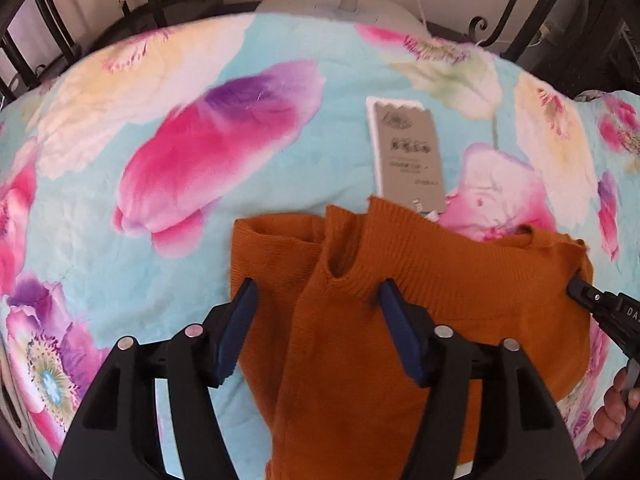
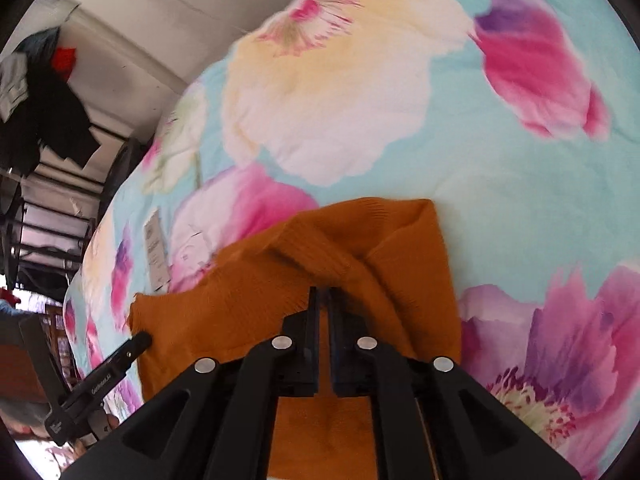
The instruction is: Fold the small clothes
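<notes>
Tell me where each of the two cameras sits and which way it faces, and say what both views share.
Left wrist: sits on the left gripper, looks forward along its spread fingers, down at the orange knit garment on the floral bedspread, a paper tag beyond; the right gripper enters at right.
Right wrist: sits on the right gripper, fingers nearly together on the garment's bunched fold; the left gripper shows lower left.
Shared: garment, bedspread, tag, and each other's gripper.

- Rust-orange ribbed knit garment (image 1: 400, 320) lies on a bedspread (image 1: 320, 120) of pale turquoise printed with large pink, purple and cream poppies.
- Grey-and-white printed card (image 1: 408, 152) beside it.
- Black left gripper (image 1: 316, 292) with dark-blue pads (image 1: 240, 320).
</notes>
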A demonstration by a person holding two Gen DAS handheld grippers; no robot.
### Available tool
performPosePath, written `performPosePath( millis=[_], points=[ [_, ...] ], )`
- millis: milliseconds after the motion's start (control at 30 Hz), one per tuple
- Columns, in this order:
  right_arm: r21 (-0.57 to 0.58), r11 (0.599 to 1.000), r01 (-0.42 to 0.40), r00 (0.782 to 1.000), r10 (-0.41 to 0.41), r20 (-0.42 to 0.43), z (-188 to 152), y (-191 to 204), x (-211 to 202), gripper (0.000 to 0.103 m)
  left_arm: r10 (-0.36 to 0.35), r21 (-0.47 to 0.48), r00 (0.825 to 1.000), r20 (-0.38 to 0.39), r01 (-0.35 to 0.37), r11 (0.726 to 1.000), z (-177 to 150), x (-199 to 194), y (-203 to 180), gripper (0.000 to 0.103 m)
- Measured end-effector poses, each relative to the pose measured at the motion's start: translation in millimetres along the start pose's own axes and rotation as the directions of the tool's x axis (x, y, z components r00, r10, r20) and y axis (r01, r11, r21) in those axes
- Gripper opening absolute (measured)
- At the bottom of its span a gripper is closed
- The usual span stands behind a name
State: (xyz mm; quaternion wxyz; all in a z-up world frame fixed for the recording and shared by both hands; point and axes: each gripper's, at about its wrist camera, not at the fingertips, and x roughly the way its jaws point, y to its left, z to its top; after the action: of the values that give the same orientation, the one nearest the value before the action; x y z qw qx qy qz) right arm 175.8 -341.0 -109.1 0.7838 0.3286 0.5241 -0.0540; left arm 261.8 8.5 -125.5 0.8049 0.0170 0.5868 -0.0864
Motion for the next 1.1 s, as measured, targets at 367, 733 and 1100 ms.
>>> performPosePath(
  millis=[367,733,1100],
  points=[
    [-0.146,0.988,-0.057,0.996,0.047,-0.073,-42,36,-12,0.031,0.003,0.155,0.999,-0.051,0.005,0.988,-49,-14,-35,0.073],
    [0.185,0.981,-0.065,0.993,0.081,-0.083,-59,-47,-33,0.003,0.110,-0.054,0.985,-0.132,-0.118,0.992,-68,-14,39,0.092],
    [-0.062,0.997,-0.040,0.994,0.034,-0.100,-94,0,-62,0.027,0.106,0.076,0.993,-0.061,-0.101,0.992,-105,-76,7,0.092]
  ],
)
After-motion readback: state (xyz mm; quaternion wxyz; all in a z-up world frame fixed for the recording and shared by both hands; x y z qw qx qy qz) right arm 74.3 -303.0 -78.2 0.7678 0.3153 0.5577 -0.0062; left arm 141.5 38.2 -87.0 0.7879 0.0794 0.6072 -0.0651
